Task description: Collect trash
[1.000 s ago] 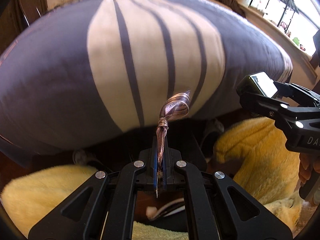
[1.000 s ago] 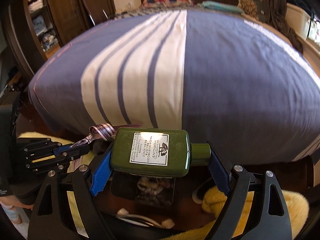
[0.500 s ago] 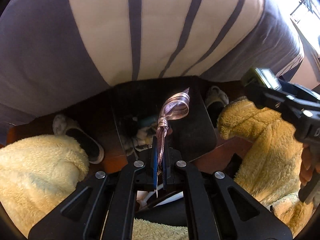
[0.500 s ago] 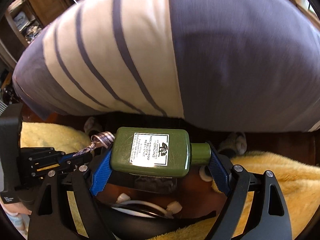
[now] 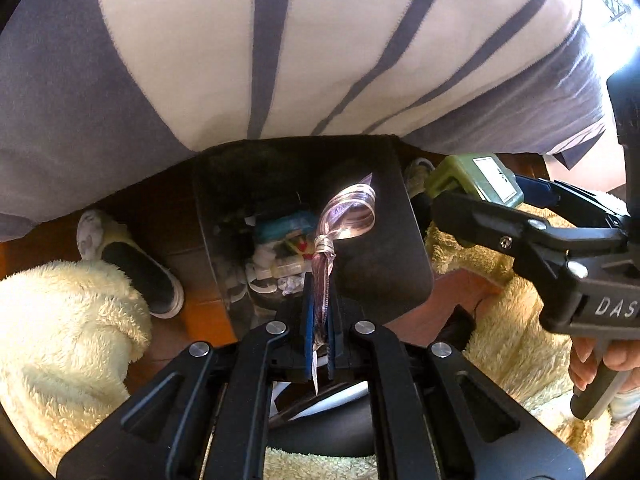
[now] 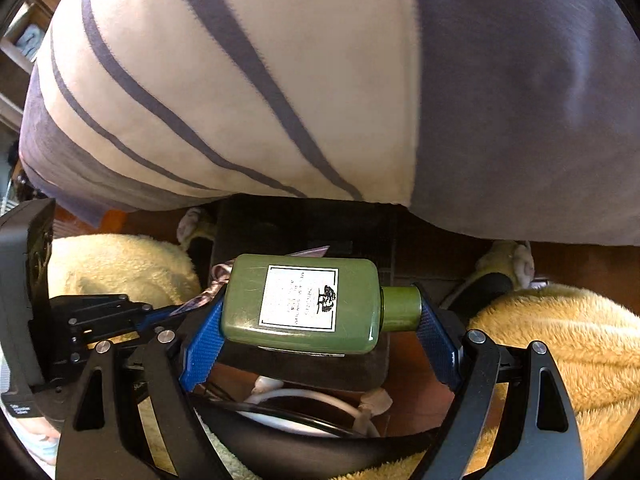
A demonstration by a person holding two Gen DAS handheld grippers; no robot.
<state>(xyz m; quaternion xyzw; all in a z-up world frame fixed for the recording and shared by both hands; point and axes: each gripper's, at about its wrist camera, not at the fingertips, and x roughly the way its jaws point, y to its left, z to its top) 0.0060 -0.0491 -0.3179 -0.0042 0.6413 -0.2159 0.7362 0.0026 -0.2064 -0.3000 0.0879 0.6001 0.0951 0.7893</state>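
Observation:
My left gripper [image 5: 318,316] is shut on a shiny pink ribbon [image 5: 346,216] and holds it over a black trash bin [image 5: 384,248] with several scraps inside. My right gripper [image 6: 316,320] is shut on a green bottle [image 6: 300,304] with a white label, held sideways above the same bin [image 6: 304,220]. The bottle [image 5: 476,178] and right gripper also show at the right of the left wrist view. The left gripper [image 6: 160,312] with the ribbon [image 6: 212,288] shows at the left of the right wrist view.
The bin stands on a wood floor against a bed with a grey and cream striped cover [image 5: 280,60]. Fluffy yellow rugs [image 5: 60,340] [image 6: 560,360] lie on both sides. Slippers [image 5: 128,260] [image 6: 492,276] lie beside the bin. A white cable [image 6: 304,400] lies below.
Both grippers have tilted down and moved forward from over the bed to above the bin. The bin's inside now shows. Both grips are unchanged.

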